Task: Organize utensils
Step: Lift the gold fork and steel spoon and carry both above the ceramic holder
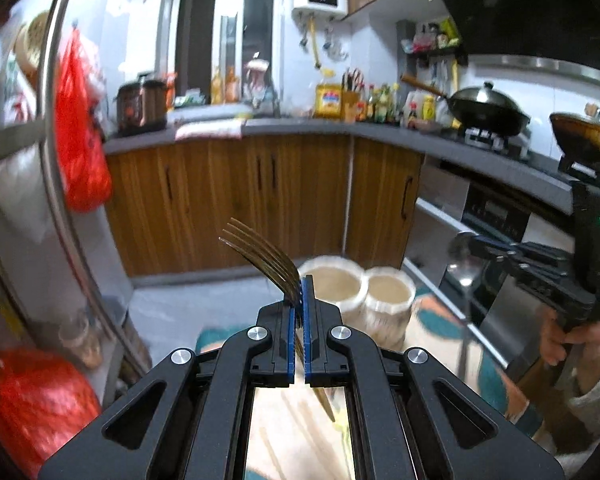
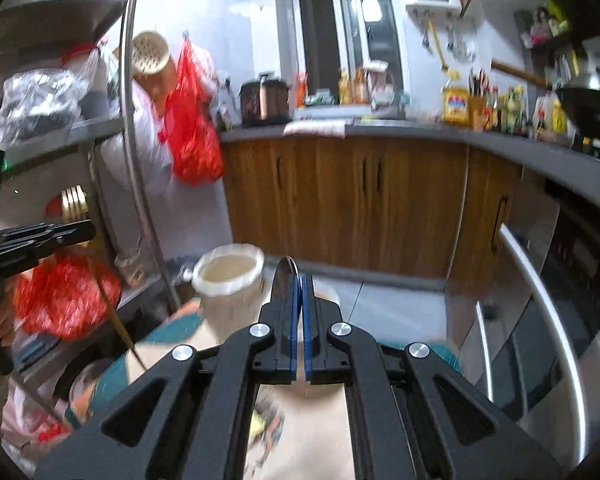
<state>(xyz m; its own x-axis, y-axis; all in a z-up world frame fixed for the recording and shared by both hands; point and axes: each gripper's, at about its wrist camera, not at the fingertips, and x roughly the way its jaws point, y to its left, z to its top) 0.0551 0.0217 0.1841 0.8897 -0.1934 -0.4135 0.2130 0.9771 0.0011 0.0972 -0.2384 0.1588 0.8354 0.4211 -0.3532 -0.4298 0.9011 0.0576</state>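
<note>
My left gripper (image 1: 300, 284) is shut on a gold fork (image 1: 260, 250); its tines stick up and left past the pads and its handle runs down below them. It also shows at the left edge of the right wrist view (image 2: 82, 234), with the fork (image 2: 74, 202). My right gripper (image 2: 300, 280) is shut on a steel spoon (image 2: 286, 266), whose bowl edge peeks above the left pad. In the left wrist view the right gripper (image 1: 470, 242) is at the right, holding the spoon (image 1: 462, 264) with its handle hanging down.
Two white buckets (image 1: 334, 284) stand on the floor ahead, one seen in the right wrist view (image 2: 228, 270). A metal shelf rack (image 2: 140, 184) with red bags (image 2: 192, 136) is on the left. Wooden cabinets (image 1: 228, 200), a counter and an oven (image 2: 560, 300) lie ahead and right.
</note>
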